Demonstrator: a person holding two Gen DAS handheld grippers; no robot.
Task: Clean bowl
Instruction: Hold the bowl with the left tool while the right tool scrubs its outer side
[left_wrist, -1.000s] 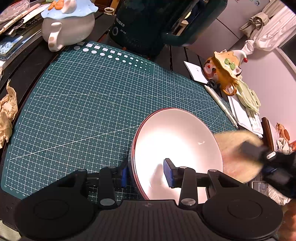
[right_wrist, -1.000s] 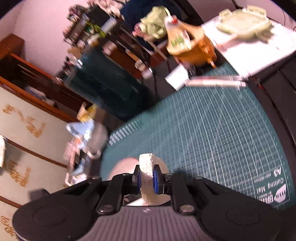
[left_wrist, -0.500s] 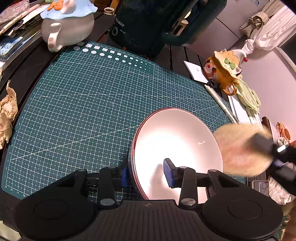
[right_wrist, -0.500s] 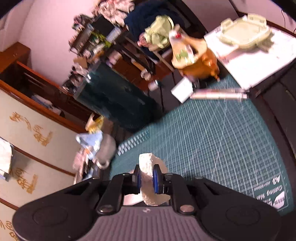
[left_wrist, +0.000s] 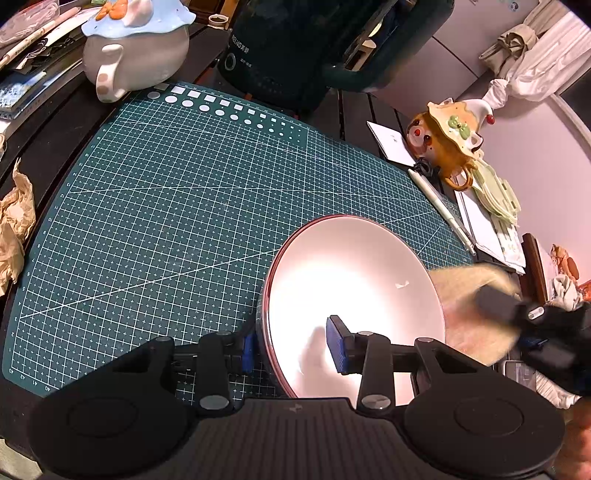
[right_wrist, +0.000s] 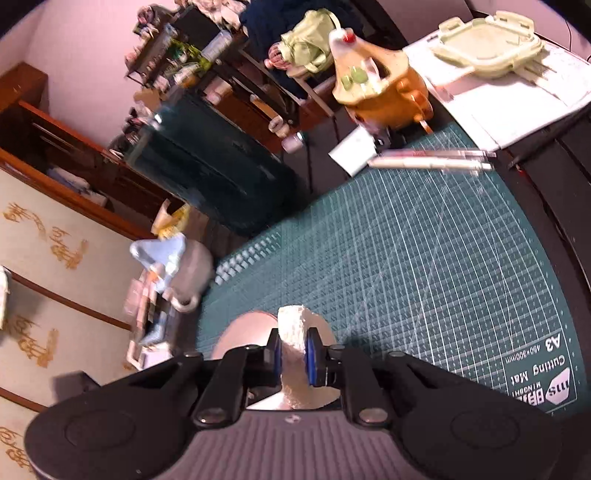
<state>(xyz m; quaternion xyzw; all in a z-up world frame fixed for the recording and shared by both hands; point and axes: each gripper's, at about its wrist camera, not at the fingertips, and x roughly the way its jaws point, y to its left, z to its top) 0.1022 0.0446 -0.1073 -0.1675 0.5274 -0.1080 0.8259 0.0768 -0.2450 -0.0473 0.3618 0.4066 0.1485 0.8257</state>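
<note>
A: Left wrist view first. The left gripper (left_wrist: 293, 349) has its fingers (left_wrist: 337, 345) on both sides of the near wall of the bowl (left_wrist: 354, 280): one blue pad is outside the rim, the other inside, so they pinch the wall. The bowl is tilted and rests on the green cutting mat (left_wrist: 177, 206), at the side of the mat close to this camera.

B: And the right gripper?

A: In this view the right gripper (left_wrist: 517, 314) is only a dark blurred shape at the right edge, with a pale fluffy pad (left_wrist: 469, 306) just beside the right rim of the bowl. I cannot tell there if the pad touches the rim.

B: The right wrist view gives more. The right gripper (right_wrist: 291, 356) has its fingers (right_wrist: 312, 356) pressed tight on that white pad (right_wrist: 293, 332), which stands up between them. The bowl (right_wrist: 240, 332) is directly under and behind it.

A: Further out, only the left view shows the white teapot with a blue lid (left_wrist: 136, 51) and the crumpled brown paper (left_wrist: 14, 221) on the dark worktop (left_wrist: 48, 136).

B: Only mine shows the printed words in the corner of the mat (right_wrist: 424, 258), and the wooden cabinet (right_wrist: 74, 155). The orange figurine pot (right_wrist: 380, 88) and the pen (right_wrist: 428, 162) are in both.
</note>
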